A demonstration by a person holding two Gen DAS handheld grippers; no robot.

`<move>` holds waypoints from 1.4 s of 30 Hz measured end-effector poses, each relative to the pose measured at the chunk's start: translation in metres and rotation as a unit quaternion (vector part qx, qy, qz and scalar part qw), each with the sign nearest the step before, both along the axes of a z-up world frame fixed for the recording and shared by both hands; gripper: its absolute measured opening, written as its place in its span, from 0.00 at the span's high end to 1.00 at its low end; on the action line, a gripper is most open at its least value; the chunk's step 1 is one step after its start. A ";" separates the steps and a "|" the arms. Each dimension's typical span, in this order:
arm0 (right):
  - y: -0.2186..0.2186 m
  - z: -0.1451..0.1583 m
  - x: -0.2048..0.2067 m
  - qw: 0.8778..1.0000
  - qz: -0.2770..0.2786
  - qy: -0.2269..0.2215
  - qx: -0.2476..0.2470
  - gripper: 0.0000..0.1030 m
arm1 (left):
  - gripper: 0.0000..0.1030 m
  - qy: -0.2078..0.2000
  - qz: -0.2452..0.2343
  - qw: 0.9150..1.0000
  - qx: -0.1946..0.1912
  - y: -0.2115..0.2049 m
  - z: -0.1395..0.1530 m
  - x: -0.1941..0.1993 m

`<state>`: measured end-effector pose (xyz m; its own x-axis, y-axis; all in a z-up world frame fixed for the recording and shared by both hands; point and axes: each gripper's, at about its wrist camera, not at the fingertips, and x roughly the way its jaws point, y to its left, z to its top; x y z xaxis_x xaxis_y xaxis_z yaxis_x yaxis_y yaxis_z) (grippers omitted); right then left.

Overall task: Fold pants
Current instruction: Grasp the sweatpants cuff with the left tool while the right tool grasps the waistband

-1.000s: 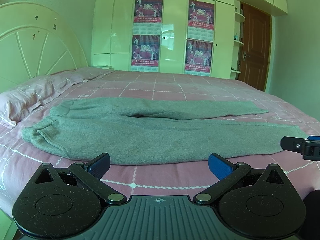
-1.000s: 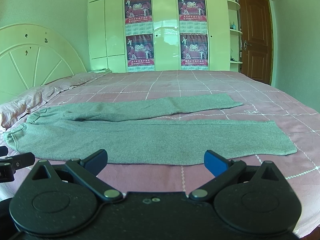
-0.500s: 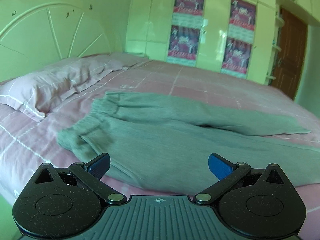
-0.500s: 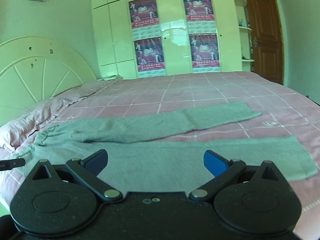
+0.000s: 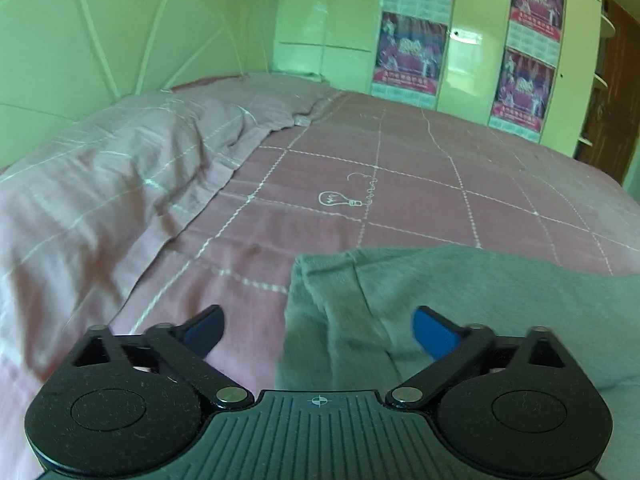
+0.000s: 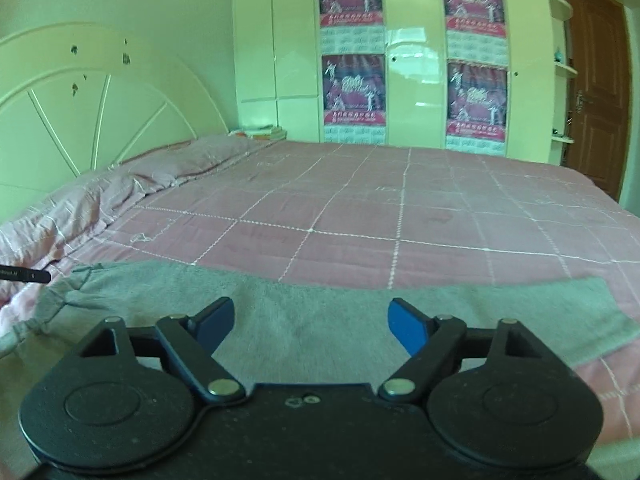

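Observation:
Grey pants (image 5: 460, 304) lie flat on the pink bed. In the left wrist view my left gripper (image 5: 316, 330) is open, low over the waistband corner, which sits between its blue fingertips. In the right wrist view the pants (image 6: 312, 304) stretch across the frame, waistband at left, far leg's hem at right. My right gripper (image 6: 311, 319) is open, low over the far leg near its middle. The tip of the left gripper (image 6: 24, 275) shows at the left edge.
The pink checked bedspread (image 6: 400, 216) reaches back to a cream wardrobe with posters (image 6: 352, 60). Pink pillows (image 5: 112, 176) lie at the left against a cream headboard (image 6: 80, 112). A brown door (image 6: 596, 80) stands at the far right.
Both grippers have moved forward and down over the pants. The left one swung left to the waistband corner; the right one now sits over the far leg. Both stay open.

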<state>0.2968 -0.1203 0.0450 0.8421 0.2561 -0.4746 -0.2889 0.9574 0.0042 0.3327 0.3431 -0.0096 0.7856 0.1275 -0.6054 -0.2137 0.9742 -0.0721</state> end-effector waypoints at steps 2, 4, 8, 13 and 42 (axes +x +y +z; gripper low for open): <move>0.010 -0.009 0.026 1.000 0.005 0.013 -0.009 0.35 | 0.15 0.021 -0.019 1.000 -0.002 0.014 -0.012 0.030; 0.015 -0.017 0.047 1.000 0.006 0.027 -0.013 0.37 | 0.19 0.050 -0.043 0.998 -0.008 0.024 -0.030 0.059; 0.022 -0.031 0.069 0.999 0.009 0.037 -0.016 0.37 | 0.21 0.055 -0.077 0.995 -0.020 0.030 -0.046 0.091; 0.026 -0.048 0.089 0.998 0.016 0.053 -0.029 0.37 | 0.43 0.049 -0.117 0.991 -0.029 0.020 -0.058 0.107; 0.072 -0.026 0.149 0.968 0.182 0.076 -0.156 1.00 | 0.84 -0.074 -0.185 0.980 -0.004 0.017 -0.024 0.068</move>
<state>0.4455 -0.0481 0.0189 0.6372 0.3471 -0.6882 -0.6267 0.7530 -0.2005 0.4011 0.3597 -0.0337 0.8559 -0.1880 -0.4818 0.1684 0.9821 -0.0841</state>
